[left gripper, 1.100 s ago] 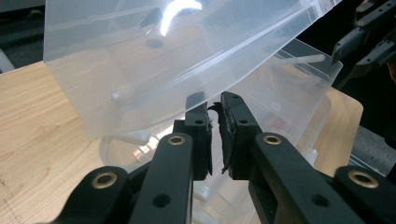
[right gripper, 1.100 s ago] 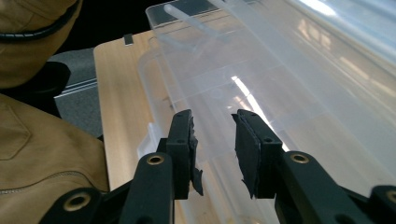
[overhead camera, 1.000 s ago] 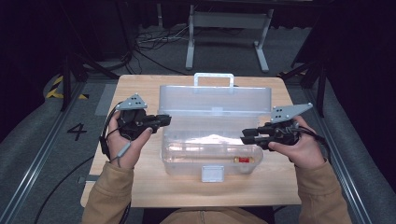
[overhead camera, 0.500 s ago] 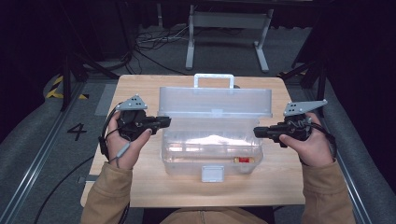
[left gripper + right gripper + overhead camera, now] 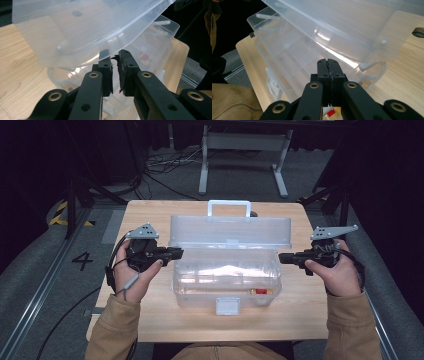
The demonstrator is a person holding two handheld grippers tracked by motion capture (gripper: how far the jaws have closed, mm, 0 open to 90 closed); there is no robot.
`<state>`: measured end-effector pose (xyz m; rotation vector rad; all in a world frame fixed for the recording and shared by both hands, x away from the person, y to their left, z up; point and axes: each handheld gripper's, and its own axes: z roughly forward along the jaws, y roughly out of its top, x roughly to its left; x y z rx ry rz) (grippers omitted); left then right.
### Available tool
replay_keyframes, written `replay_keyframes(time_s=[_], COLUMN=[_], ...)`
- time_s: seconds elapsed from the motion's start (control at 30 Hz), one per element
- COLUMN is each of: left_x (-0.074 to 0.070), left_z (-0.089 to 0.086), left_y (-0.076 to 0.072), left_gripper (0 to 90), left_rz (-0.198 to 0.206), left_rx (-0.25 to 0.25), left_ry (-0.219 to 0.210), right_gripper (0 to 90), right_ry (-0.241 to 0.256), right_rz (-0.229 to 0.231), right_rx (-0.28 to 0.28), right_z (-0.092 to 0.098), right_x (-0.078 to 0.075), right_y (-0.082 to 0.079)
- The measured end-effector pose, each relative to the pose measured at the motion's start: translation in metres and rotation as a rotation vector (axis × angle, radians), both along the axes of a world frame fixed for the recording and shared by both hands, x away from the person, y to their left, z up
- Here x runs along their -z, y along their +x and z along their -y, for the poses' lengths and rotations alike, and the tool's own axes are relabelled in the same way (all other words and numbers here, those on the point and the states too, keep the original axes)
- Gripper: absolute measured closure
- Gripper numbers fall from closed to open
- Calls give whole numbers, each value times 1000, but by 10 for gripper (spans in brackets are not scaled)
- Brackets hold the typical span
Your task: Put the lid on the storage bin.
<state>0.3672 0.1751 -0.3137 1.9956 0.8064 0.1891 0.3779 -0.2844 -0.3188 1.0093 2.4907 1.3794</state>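
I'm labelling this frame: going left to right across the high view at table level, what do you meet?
Left hand → left gripper → clear plastic box → right gripper → right hand.

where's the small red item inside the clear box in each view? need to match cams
High view: the small red item lies low in the clear plastic box, right of the front latch.
Left gripper view: it sits right of centre, seen through the box wall, beyond the left tool.
Right gripper view: it is at the bottom edge, just under the right tool.
Shared landmark: the raised clear lid.
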Motion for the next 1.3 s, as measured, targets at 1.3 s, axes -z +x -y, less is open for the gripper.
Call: replay_keyframes(time_s=[1.3], left_x=[4], left_z=[4], left_y=[-3], left_gripper=[824], left_rz=[-150], left_rx=[105], left_ry=[129], right_gripper=[896], right_ry=[-97], right_rz=[-111], right_rx=[-2], right_z=[-3], right_x=[6], right_y=[0])
